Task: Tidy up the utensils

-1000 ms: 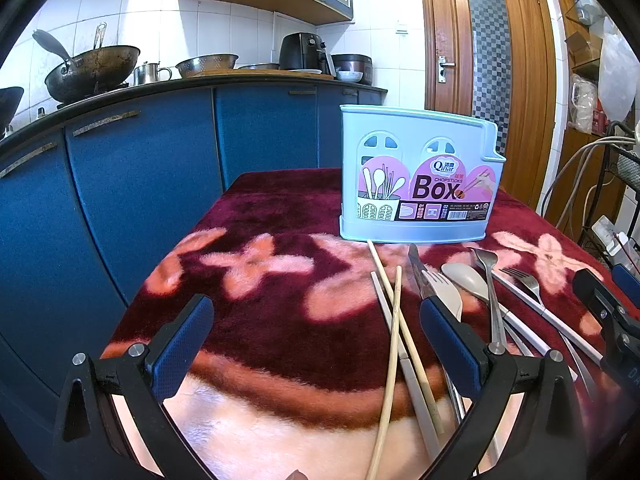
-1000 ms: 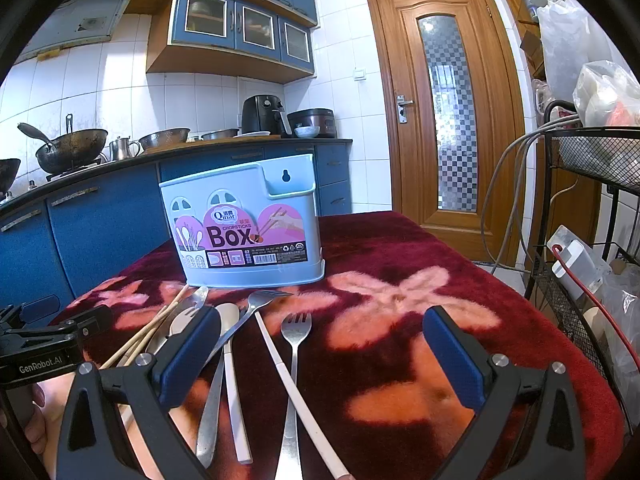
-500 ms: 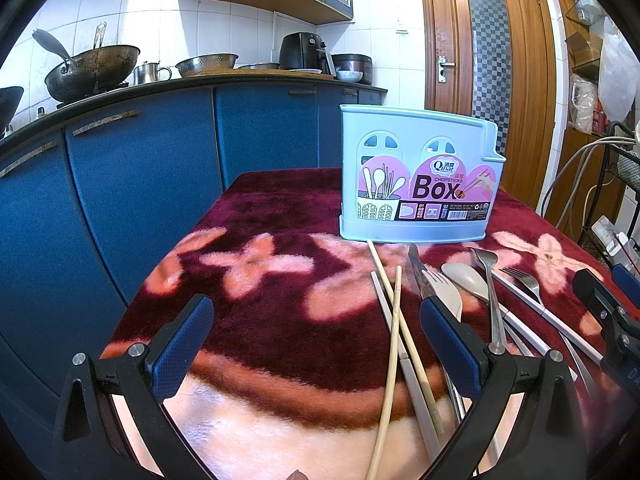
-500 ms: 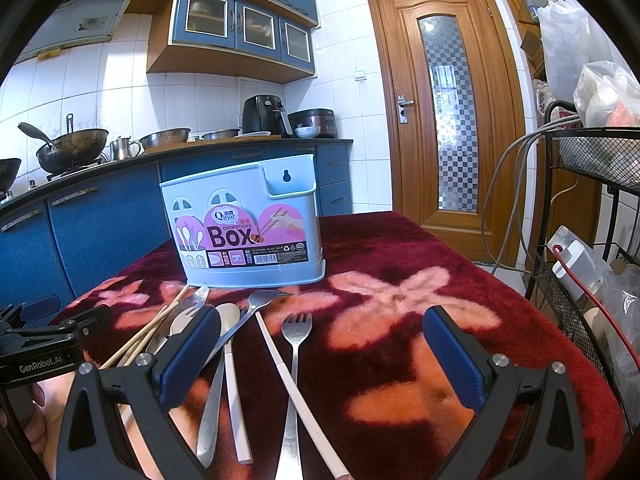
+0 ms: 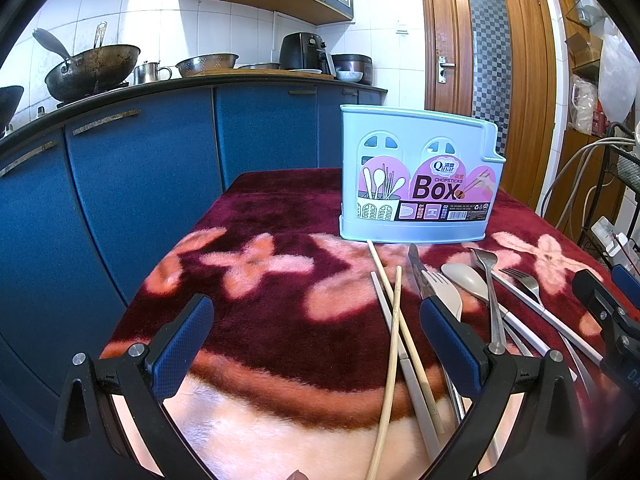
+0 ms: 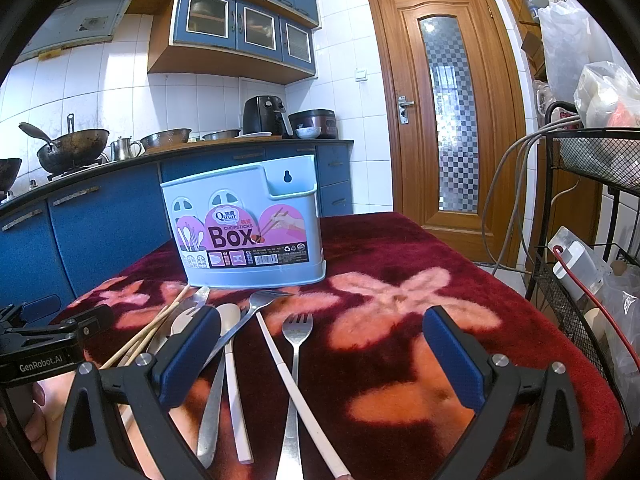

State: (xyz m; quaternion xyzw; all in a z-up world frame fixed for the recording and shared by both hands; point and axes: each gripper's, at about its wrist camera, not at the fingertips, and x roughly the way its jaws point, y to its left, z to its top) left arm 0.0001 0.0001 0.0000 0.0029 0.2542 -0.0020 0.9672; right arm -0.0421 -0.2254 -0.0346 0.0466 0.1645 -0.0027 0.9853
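- Left wrist view: the desk [image 5: 280, 216], under a dark red flowered cloth, carries everything.
- The pale blue box [image 5: 416, 176] stands upright towards its far side.
- Chopsticks [image 5: 394, 312], spoon [image 6: 232, 344] and fork [image 6: 295, 344] lie flat just before the box.
- Left tongs [image 5: 316, 344] and right tongs [image 6: 320, 356] both hover spread wide, holding nothing.

Home kitchen: wok [image 5: 94, 70], blue cabinets [image 5: 140, 184].

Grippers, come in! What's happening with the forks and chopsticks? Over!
Left gripper open, empty. Right gripper open, empty. Forks, spoon, chopsticks lie loose before the box. Nothing blocking.
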